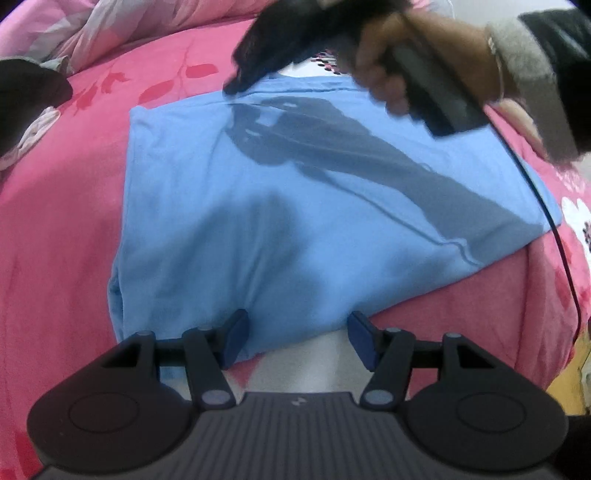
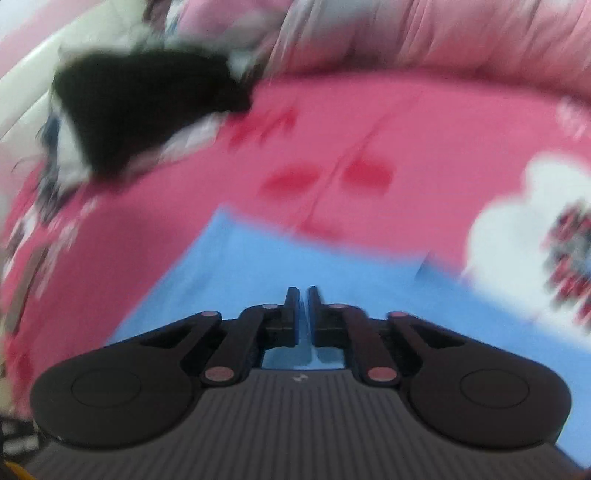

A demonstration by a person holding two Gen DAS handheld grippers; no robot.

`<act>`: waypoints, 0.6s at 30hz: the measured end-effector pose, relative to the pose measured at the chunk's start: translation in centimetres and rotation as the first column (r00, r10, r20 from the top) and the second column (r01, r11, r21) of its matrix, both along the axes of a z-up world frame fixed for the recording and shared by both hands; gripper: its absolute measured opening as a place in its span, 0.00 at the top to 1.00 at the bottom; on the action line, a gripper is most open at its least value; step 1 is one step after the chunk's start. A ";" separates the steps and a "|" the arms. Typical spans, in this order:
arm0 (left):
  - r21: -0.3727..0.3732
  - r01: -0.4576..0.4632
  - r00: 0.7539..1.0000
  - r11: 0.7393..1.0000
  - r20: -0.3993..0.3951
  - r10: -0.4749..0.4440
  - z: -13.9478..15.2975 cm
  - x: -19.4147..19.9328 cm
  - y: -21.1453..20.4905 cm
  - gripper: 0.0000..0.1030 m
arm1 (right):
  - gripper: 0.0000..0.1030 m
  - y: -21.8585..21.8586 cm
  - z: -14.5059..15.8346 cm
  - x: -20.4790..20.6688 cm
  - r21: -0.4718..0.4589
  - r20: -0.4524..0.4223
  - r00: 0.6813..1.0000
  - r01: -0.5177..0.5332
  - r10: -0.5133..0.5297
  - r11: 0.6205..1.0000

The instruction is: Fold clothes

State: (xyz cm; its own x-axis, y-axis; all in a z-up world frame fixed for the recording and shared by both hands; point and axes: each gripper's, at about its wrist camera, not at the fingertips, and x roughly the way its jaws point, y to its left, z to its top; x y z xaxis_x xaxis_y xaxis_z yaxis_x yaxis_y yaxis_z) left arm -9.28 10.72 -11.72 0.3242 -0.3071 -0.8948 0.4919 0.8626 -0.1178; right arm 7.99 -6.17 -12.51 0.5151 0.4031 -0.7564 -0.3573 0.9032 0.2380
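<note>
Black garment [image 1: 26, 96] bunched at far left of the blue T-shirt [image 1: 295, 206], on the pink floral bedsheet [image 1: 55, 240]. Blue T-shirt spread flat mid-bed, partly folded. Left hand-held gripper [image 1: 293, 338] released, jaws wide apart at the shirt's near edge, gripping nothing. Right of the shirt's far edge, a hand [image 1: 391, 62] around the other tool's handle. Right hand-held gripper [image 2: 303, 308] clenched over the blue cloth, a thin slit between the pads; blurred, cloth between them not discernible. Rumpled pink quilt [image 2: 424, 33] beyond the shirt.
</note>
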 end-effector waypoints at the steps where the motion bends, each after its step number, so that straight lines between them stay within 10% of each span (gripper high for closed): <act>1: -0.007 -0.003 1.000 1.000 0.000 0.003 0.0 -0.1 0.1 0.40 | 0.94 0.1 0.7 -0.2 -0.004 0.007 1.000 -0.014 0.014 1.000; 8: -0.053 -0.020 1.000 0.998 0.000 0.020 0.2 -0.9 0.9 0.40 | 0.95 6.7 -1.3 -2.6 0.006 -0.126 0.901 -0.418 0.416 0.908; 14: -0.079 -0.038 0.999 0.996 0.000 0.038 1.1 -1.6 2.5 0.41 | 0.94 5.9 -1.5 2.9 0.021 -0.008 0.997 -0.080 0.081 0.997; 18: -0.077 -0.054 0.997 0.996 0.059 0.058 2.4 -1.6 4.8 0.41 | 0.94 6.2 -0.1 0.8 0.055 -0.060 0.969 -0.236 0.239 0.970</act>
